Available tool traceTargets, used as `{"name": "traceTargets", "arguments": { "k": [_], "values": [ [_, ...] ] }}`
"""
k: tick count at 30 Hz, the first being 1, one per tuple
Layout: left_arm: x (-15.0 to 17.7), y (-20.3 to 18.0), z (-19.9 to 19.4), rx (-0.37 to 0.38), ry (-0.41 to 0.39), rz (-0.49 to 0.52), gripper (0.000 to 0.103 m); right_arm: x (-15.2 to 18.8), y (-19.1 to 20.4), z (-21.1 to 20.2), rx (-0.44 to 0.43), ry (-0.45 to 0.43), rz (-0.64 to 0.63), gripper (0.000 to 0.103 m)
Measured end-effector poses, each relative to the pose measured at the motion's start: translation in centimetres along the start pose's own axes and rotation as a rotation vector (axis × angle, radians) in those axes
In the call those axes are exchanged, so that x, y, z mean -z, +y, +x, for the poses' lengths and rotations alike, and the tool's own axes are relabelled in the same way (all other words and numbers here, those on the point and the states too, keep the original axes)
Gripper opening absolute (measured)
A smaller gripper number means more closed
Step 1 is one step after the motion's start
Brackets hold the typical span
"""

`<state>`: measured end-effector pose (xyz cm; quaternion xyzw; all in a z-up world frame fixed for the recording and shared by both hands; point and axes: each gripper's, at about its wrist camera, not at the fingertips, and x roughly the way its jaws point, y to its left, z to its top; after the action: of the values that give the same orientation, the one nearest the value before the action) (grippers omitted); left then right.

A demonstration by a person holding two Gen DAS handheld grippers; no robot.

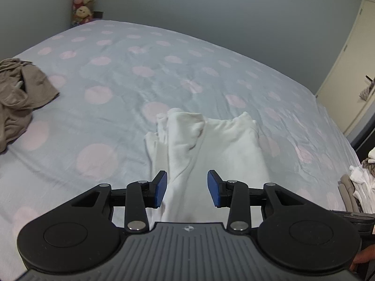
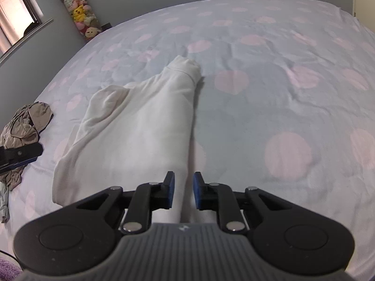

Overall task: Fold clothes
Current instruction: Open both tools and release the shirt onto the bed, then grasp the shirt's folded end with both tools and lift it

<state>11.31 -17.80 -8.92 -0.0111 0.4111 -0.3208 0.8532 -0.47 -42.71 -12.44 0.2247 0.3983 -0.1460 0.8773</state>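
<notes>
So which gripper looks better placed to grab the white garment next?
Probably the right gripper: its narrower jaws already straddle a ridge of the white garment. The left gripper hovers wide open over looser fabric.

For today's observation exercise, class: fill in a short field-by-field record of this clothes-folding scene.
surface: bed with pale blue sheet, pink dots
garment in work: white garment, lying lengthwise, partly bunched
left gripper: fingers apart, white cloth between them
right gripper: fingers narrowly apart, straddling the garment's right edge
other clothing: brown garment, crumpled at the bed's left
background: stack of plush toys in the corner
</notes>
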Motion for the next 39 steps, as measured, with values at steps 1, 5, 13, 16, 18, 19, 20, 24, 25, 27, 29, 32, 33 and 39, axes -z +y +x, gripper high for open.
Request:
{"name": "traceTargets", "arguments": {
  "k": [1, 5, 13, 16, 18, 19, 20, 24, 25, 27, 29, 32, 33, 39],
  "values": [
    [-0.1, 0.1, 0.4, 0.014, 0.006, -0.001, 0.033, -0.2, 0.2, 0.2, -0.001, -0.003, -0.009, 0.019],
    [-0.3, 0.5, 2.1, 0.052, 0.023, 0.003, 0.032, -1.0, 0.9, 0.8, 0.001, -0.025, -0.055, 0.019],
    [-1.7, 0.4, 5.5, 0.172, 0.026, 0.029, 0.031, -3.3, 1.7, 3.2, -0.038, -0.055, -0.083, 0.019],
    [-2.6, 0.3, 7.2, 0.186, 0.031, 0.04, 0.031, -4.2, 2.3, 4.5, -0.062, -0.058, -0.105, 0.019],
    [-3.2, 0.3, 8.4, 0.213, 0.034, 0.04, 0.031, -4.7, 2.7, 5.5, -0.077, -0.056, -0.116, 0.019],
    [-3.4, 0.3, 9.1, 0.228, 0.038, 0.041, 0.031, -5.0, 2.8, 6.1, -0.085, -0.052, -0.114, 0.019],
    [-3.7, 0.2, 9.8, 0.239, 0.045, 0.041, 0.031, -5.2, 2.8, 6.7, -0.092, -0.049, -0.111, 0.019],
    [-4.6, 0.3, 12.3, 0.225, 0.066, 0.042, 0.031, -5.9, 2.8, 8.6, -0.1, -0.046, -0.115, 0.02],
    [-4.8, 0.7, 12.7, 0.211, 0.068, 0.032, 0.031, -6.1, 2.8, 9.0, -0.1, -0.046, -0.116, 0.019],
    [-4.9, 1.7, 13.3, 0.176, 0.068, 0.008, 0.029, -6.3, 2.5, 9.6, -0.101, -0.044, -0.116, 0.019],
    [-4.9, 2.9, 13.8, 0.127, 0.077, 0.005, 0.027, -6.4, 2.1, 10.2, -0.102, -0.04, -0.114, 0.017],
    [-4.5, 4.0, 13.9, 0.085, 0.087, 0.031, 0.017, -6.2, 1.4, 10.9, -0.106, -0.029, -0.104, 0.01],
    [-4.4, 4.3, 13.8, 0.084, 0.084, 0.03, 0.016, -6.2, 1.3, 11.0, -0.112, -0.029, -0.1, 0.01],
    [-4.1, 4.5, 10.3, 0.062, 0.01, -0.005, 0.054, -6.5, 1.3, 9.8, -0.139, -0.053, -0.093, 0.018]
  ]
}}
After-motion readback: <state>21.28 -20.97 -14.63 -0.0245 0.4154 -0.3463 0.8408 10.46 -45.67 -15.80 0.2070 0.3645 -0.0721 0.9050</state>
